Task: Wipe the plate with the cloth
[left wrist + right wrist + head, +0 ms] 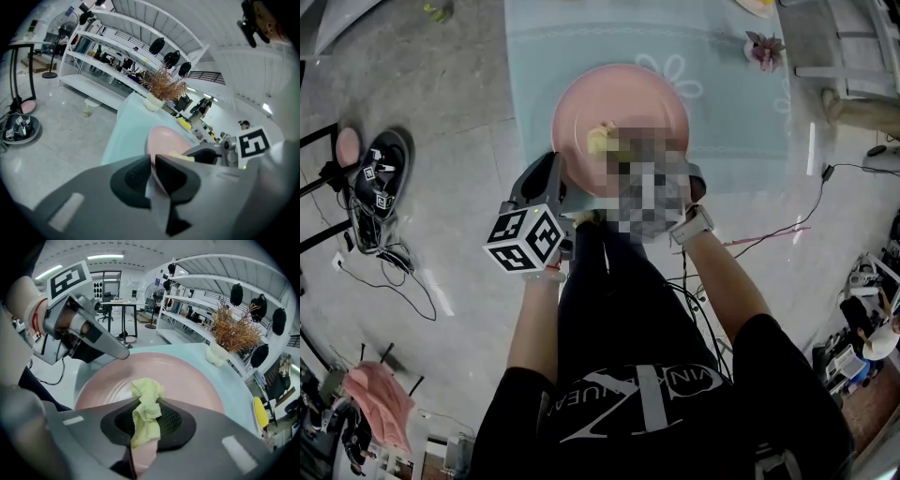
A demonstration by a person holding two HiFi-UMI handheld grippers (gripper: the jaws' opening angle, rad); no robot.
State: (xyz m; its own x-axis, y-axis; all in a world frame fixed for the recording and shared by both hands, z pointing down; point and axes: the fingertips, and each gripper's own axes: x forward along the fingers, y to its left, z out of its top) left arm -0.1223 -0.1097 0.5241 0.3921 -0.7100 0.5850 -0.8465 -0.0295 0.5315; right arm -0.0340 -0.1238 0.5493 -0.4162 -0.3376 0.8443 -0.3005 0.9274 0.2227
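Left gripper [152,165] jaws clamped on plate [197,380] rim, right gripper [146,422] jaws pinching cloth [148,393]

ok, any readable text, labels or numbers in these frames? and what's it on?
"VINK" and "NUEA", roughly: fragments of white print on the person's black shirt, beside a large crossed logo. The rest is cut off.
No letters or numbers on the marker cube, only black-and-white square code patterns.
Anything on the shelves is too small and blurred to read.
No print shows on the plate or the cloth.
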